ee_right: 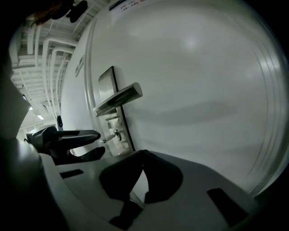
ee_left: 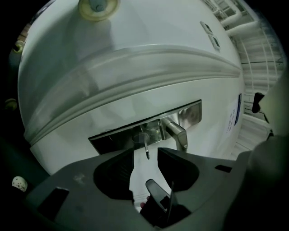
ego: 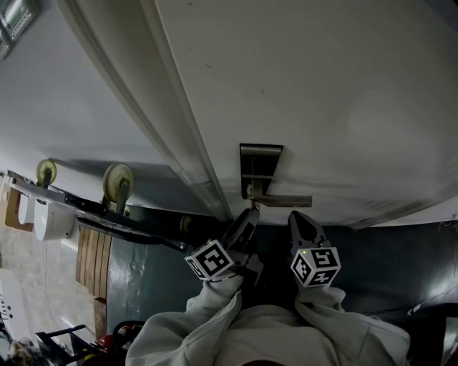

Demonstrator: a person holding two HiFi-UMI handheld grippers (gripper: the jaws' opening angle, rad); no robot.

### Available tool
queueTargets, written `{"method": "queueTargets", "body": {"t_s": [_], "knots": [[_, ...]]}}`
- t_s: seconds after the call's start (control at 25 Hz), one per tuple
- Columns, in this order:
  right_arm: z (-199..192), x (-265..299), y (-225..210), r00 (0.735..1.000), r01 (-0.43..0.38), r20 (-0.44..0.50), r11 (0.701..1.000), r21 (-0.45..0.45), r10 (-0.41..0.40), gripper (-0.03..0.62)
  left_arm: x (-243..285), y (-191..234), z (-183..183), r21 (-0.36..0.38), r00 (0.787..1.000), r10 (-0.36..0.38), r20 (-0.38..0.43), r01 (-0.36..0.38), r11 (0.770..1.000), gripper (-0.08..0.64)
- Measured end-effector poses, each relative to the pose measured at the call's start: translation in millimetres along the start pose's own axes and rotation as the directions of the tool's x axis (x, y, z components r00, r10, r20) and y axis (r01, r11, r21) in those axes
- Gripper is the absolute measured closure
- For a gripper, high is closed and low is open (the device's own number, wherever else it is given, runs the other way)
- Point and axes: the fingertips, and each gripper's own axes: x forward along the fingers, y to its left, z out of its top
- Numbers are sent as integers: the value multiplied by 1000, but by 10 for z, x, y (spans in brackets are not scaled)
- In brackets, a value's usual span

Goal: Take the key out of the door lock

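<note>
Left tongs (ee_left: 145, 159) wide open, gripping nothing. Key (ee_left: 146, 147) sticks from lock plate (ee_left: 113, 135) just ahead, level with gap, untouched. Right tongs (ee_right: 142, 155) closed, empty, right of key.

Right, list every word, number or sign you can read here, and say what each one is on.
No text here can be read.
Blue-and-white label on the door: print too blurred to read.
Label at the top edge of the right gripper view: too blurred to read; it may be the same one.
Marker cubes: black-and-white square patterns, no letters or digits.
</note>
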Motion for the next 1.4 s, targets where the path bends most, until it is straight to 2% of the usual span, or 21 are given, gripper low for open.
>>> {"method": "queueTargets", "body": {"t_s": [0.16, 0.28, 0.4, 0.52, 0.64, 0.76, 0.88, 1.04, 1.2, 1.4], "knots": [[8, 14, -27, 1000, -2, -2, 1000, 0, 2, 540, 73, 29, -10, -37, 1000, -10, -6, 9, 999, 416], [8, 25, -68, 1000, 2, -6, 1000, 0, -2, 540, 134, 40, -20, -110, 1000, -20, 8, 20, 994, 416], [20, 31, -79, 1000, 2, -9, 1000, -5, -2, 540, 194, 61, -6, -131, 1000, -25, 13, 27, 991, 417], [9, 42, -100, 1000, 4, -13, 1000, 1, -4, 540, 236, 108, 1, -123, 1000, -4, 18, 7, 992, 419], [-13, 61, -109, 1000, 3, -21, 1000, 2, -3, 540, 251, 111, 10, -119, 998, 6, 56, 1, 993, 427], [-24, 76, -99, 1000, 0, -23, 1000, 4, 1, 540, 239, 80, 38, -77, 995, 11, 96, -4, 997, 473], [-19, 84, -97, 1000, -3, -24, 1000, 4, 3, 540, 242, 46, 58, -81, 992, 9, 128, 1, 997, 518], [-19, 72, -93, 1000, -6, -22, 1000, 0, 6, 541, 244, 32, 51, -156, 989, 1, 149, 22, 988, 526], [-24, 53, -98, 1000, -6, -20, 1000, -1, 6, 540, 250, 3, 66, -204, 985, -22, 168, 56, 977, 529], [-29, 19, -105, 1000, -4, -16, 1000, 4, 4, 540, 249, -1, 65, -245, 985, -10, 174, 53, 968, 532]]}}
